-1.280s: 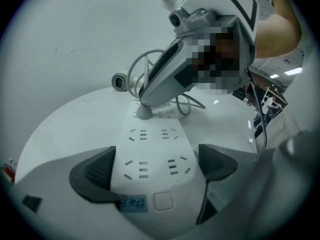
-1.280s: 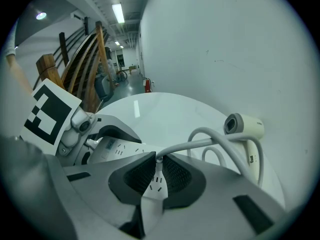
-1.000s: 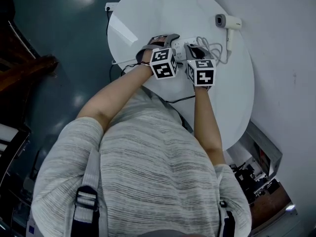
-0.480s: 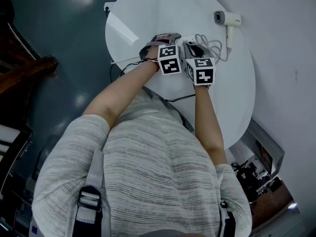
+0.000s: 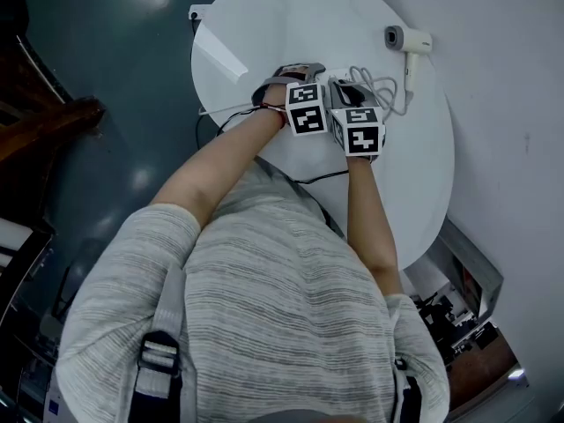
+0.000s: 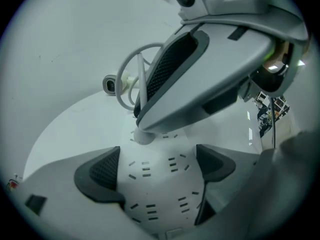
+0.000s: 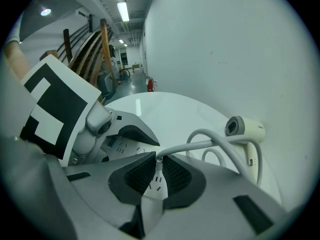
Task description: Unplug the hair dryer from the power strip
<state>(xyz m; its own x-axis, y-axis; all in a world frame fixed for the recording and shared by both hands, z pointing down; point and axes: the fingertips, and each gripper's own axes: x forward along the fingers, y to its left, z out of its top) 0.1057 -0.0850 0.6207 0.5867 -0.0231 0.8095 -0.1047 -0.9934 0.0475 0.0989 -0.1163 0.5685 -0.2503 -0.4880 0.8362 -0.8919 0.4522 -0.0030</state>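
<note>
A white power strip (image 6: pixel 155 194) lies on the round white table (image 5: pixel 264 25). My left gripper (image 6: pixel 157 169) straddles it, a pad on each long side, shut on it. The hair dryer's white plug (image 6: pixel 144 136) sits in the strip's far end. My right gripper (image 7: pixel 157 176) is shut on that plug, and it shows as a grey finger (image 6: pixel 210 69) in the left gripper view. The grey cord (image 7: pixel 210 141) loops from the plug to the white hair dryer (image 5: pixel 407 40), which lies at the table's far right. In the head view both grippers (image 5: pixel 308 70) (image 5: pixel 344 85) stand side by side.
A small white box (image 5: pixel 198 11) sits at the table's far left edge. A thin lead (image 5: pixel 225 109) runs off the left rim, and a black cable (image 5: pixel 308 180) hangs below the near rim. Dark floor lies left, a white wall right, and equipment (image 5: pixel 458 307) stands at the lower right.
My left gripper has shifted a little to the right, closer to the right gripper. The right gripper has stayed in place on the plug.
</note>
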